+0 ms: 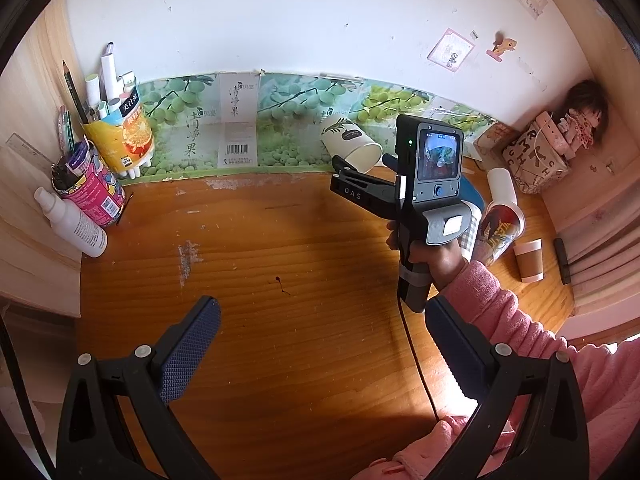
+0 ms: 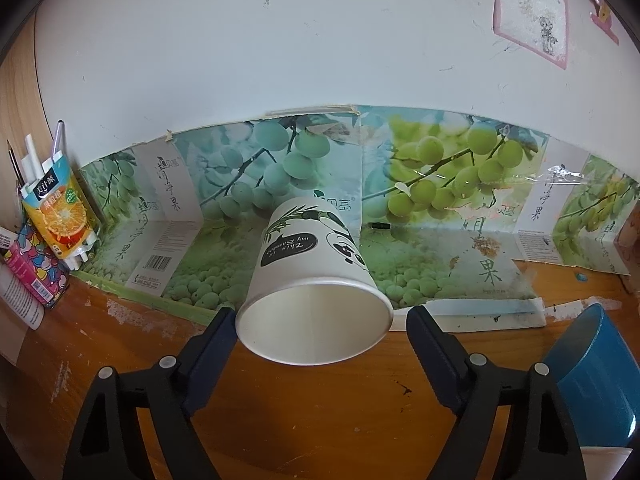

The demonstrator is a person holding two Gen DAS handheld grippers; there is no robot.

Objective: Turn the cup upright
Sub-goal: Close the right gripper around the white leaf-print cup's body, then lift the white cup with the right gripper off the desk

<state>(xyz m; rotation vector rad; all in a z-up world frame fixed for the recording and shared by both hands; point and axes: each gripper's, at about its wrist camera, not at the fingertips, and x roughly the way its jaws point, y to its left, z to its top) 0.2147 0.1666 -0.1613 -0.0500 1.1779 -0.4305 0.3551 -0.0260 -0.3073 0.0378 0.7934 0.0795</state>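
**A:** Where is the paper cup [image 2: 312,280] right now?

**B:** Near the far edge of the tabletop [image 1: 280,260], in front of the green-grape printed cardboard [image 2: 440,200] that runs along the wall. It is tipped, mouth toward the right wrist camera and its closed base pointing up and away toward the cardboard.

**A:** What does it look like?

**B:** White paper with a rolled rim, plain white inside. The outside carries green bamboo leaves, a black speech-bubble shape with white script, and a black-and-white panda drawing. The print reads upside down.

**A:** Does the right hand-held gripper [image 2: 320,332] have hold of it?

**B:** Its jaws stand wide apart, one on either side of the cup's mouth. The left finger is touching or almost touching the rim; the right finger is clearly apart from it. Whether the cup rests on the tabletop or is carried, I cannot tell.

**A:** And the left hand-held gripper [image 1: 320,344]?

**B:** Spread wide with nothing between its blue-padded fingers, hovering over the near middle of the tabletop. From its camera the cup [image 1: 350,142] appears just beyond the tips of the right hand-held gripper [image 1: 344,164], which a hand in a pink sleeve [image 1: 500,320] holds.

**A:** Anything else nearby?

**B:** A blue cup [image 2: 592,372] lies just to the right. At the left edge stand an orange-printed carton of pens [image 1: 120,136] and a white spray bottle [image 1: 72,220]. Toward the right edge, a small brown paper cup [image 1: 529,260] stands upright.
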